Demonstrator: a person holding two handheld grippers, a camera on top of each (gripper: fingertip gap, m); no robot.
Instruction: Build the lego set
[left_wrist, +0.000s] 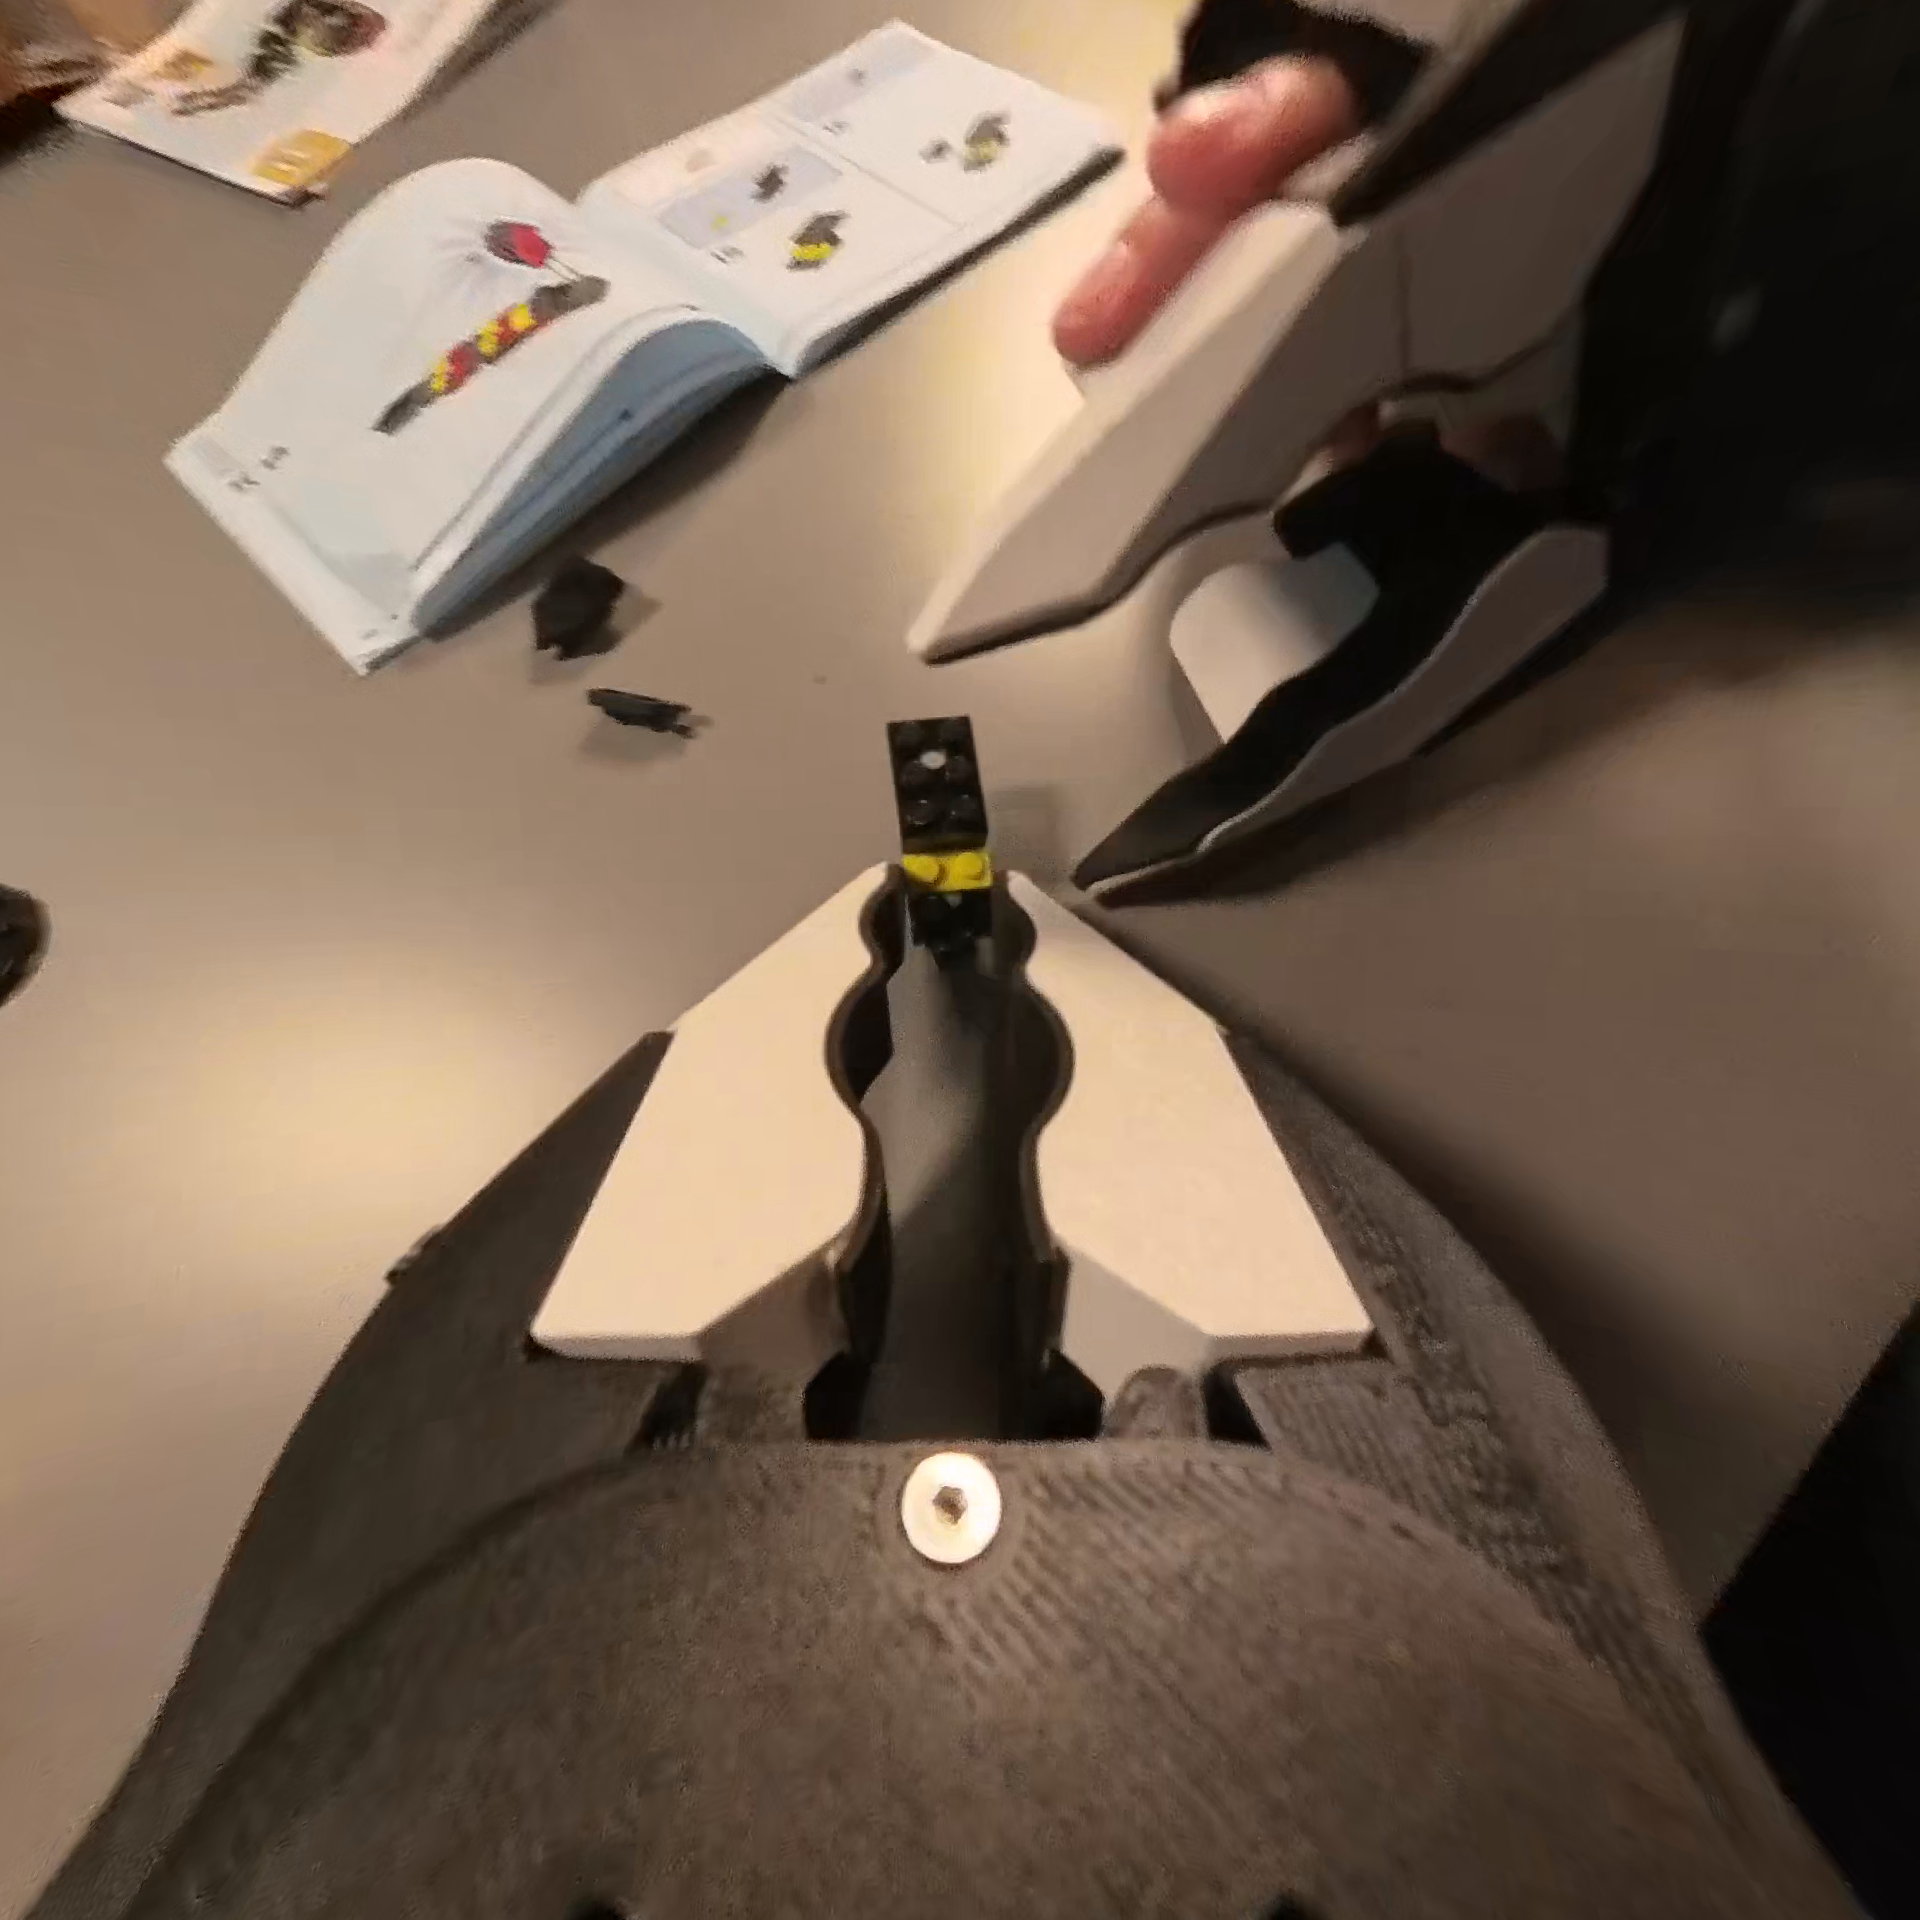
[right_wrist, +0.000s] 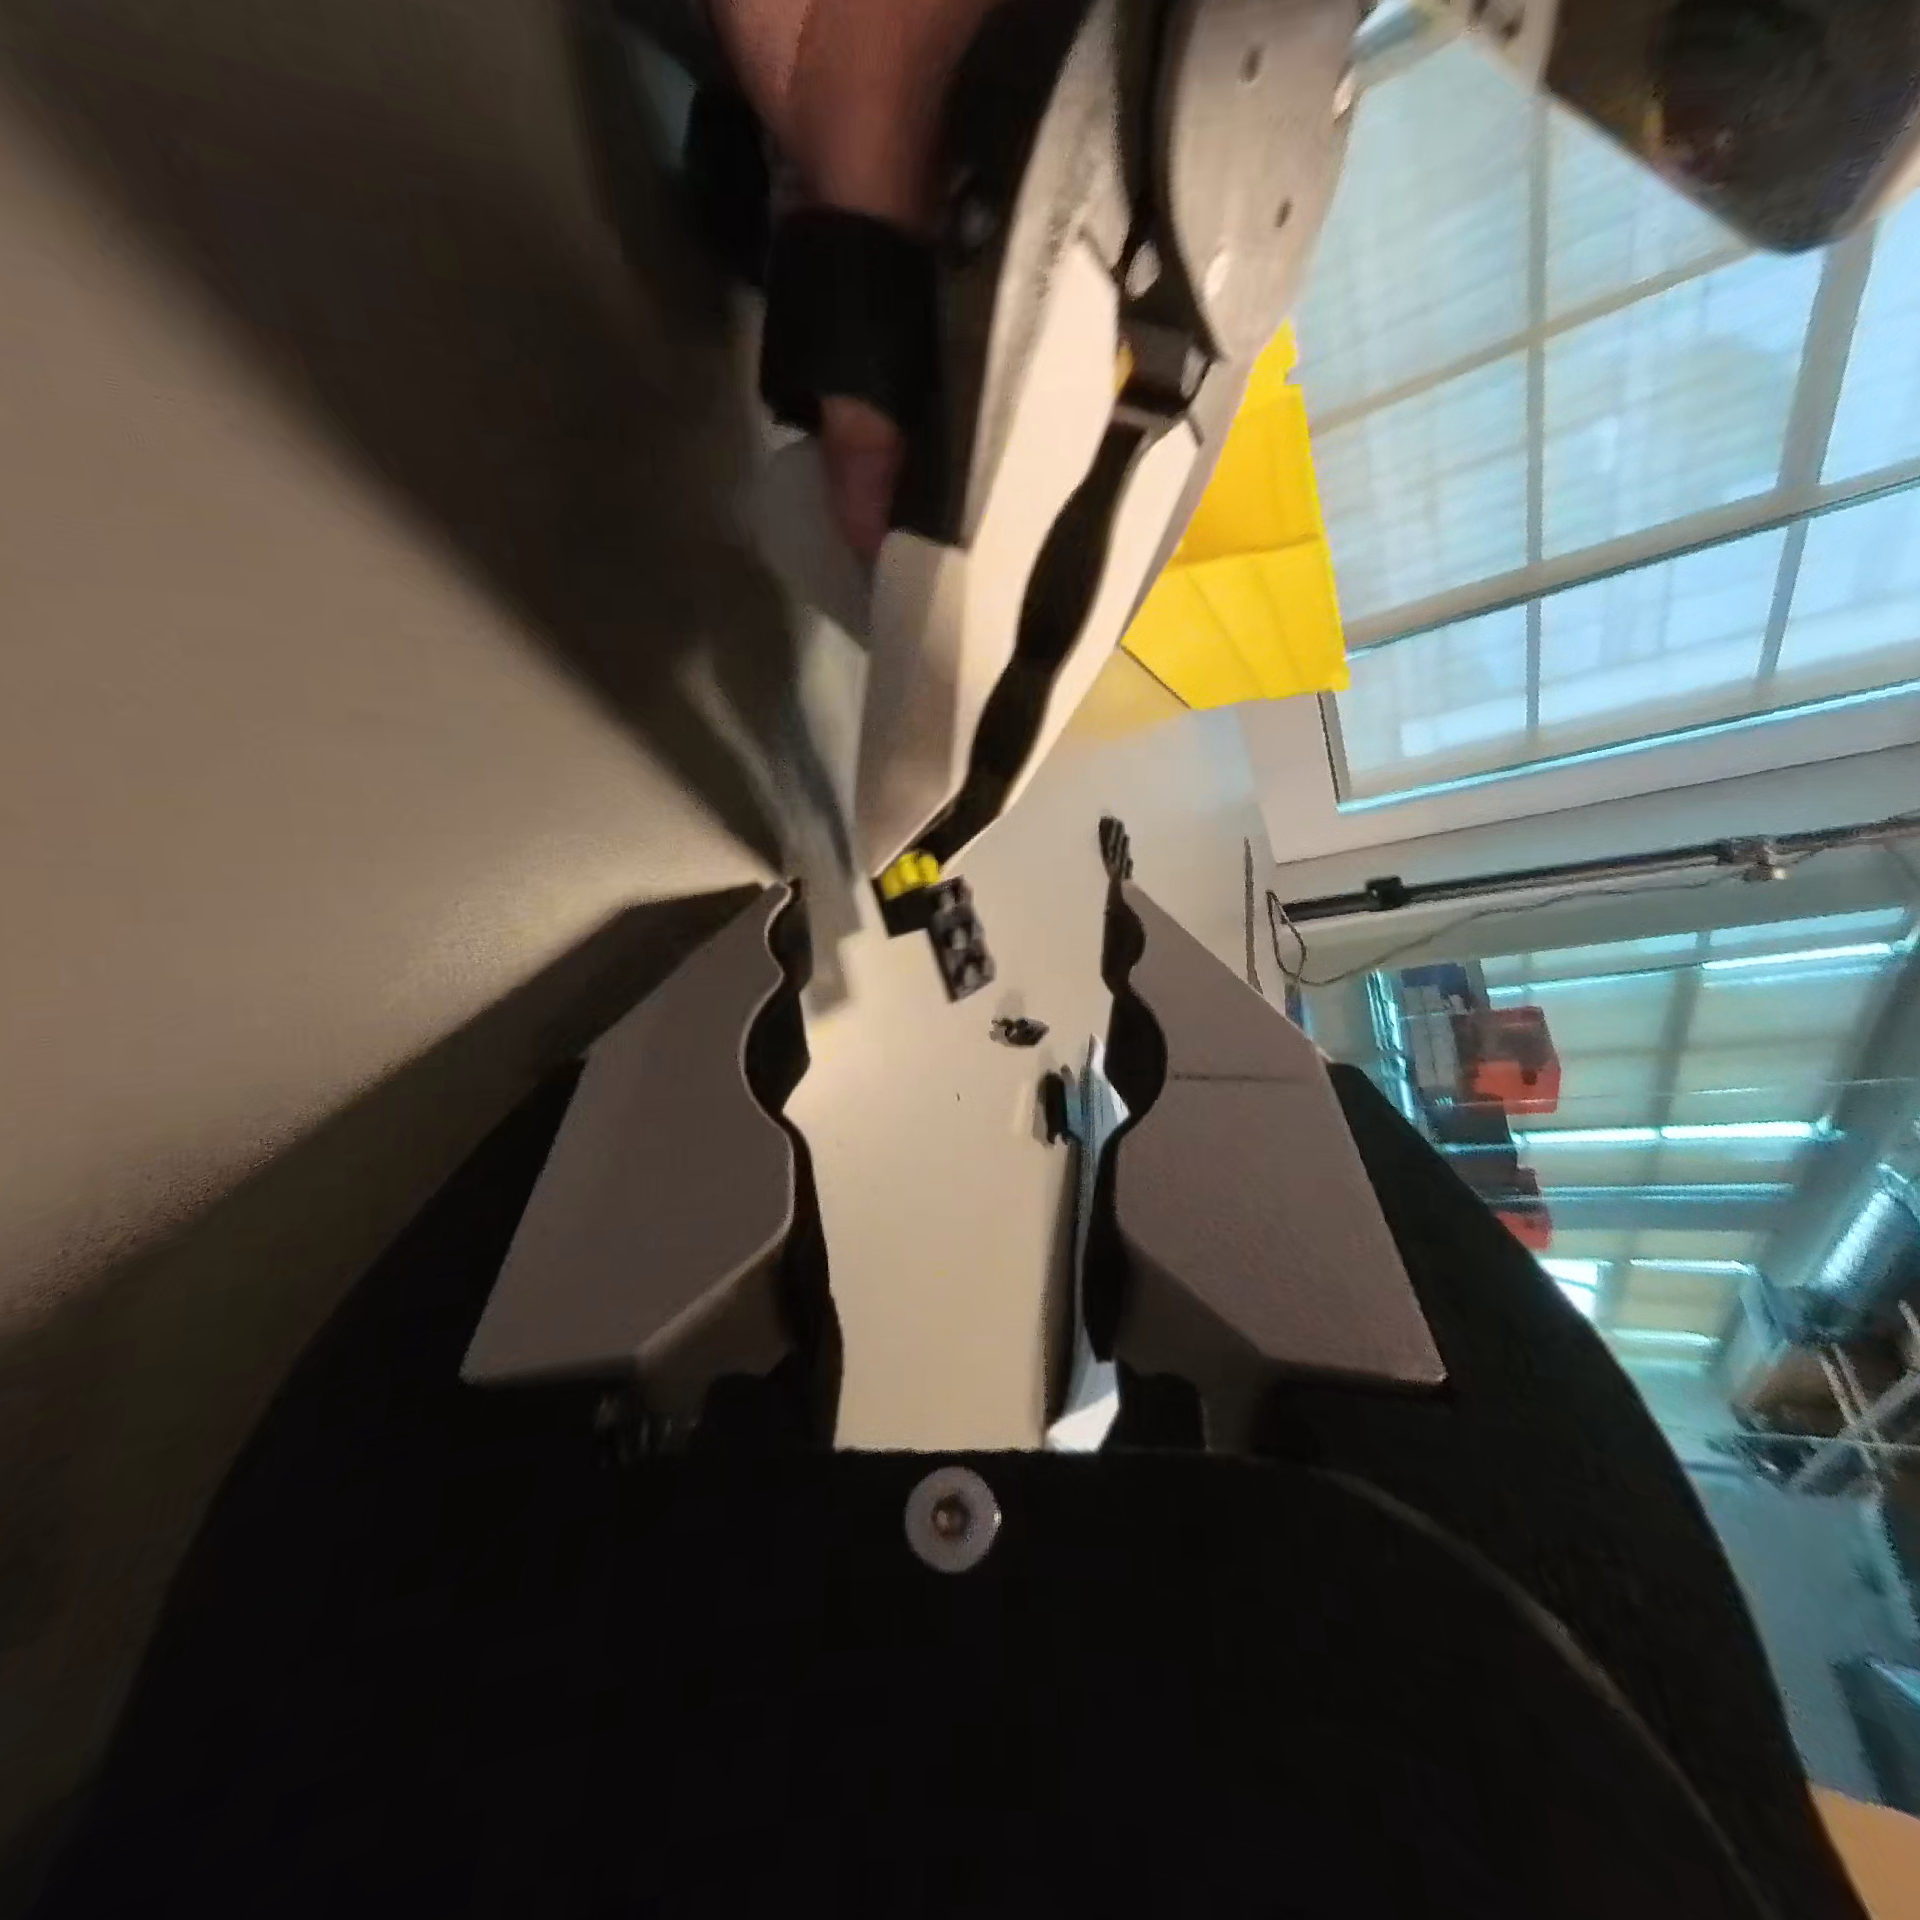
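My left gripper (left_wrist: 945, 883) is shut on a small black and yellow lego assembly (left_wrist: 938, 805) that sticks out past its fingertips above the grey table (left_wrist: 312, 935). The same assembly shows in the right wrist view (right_wrist: 940, 925), held at the tip of the left gripper (right_wrist: 904, 862). My right gripper (right_wrist: 951, 883) is open and empty, tilted on its side, close to the assembly. In the left wrist view it comes in from the upper right (left_wrist: 997, 769) with its jaws apart, a person's fingers on its body.
An open instruction booklet (left_wrist: 540, 343) lies on the table behind, with a second leaflet (left_wrist: 260, 83) at the far left. Loose black lego pieces (left_wrist: 577, 613) (left_wrist: 639, 710) lie in front of the booklet. Yellow bins (right_wrist: 1247, 582) and windows show sideways in the right wrist view.
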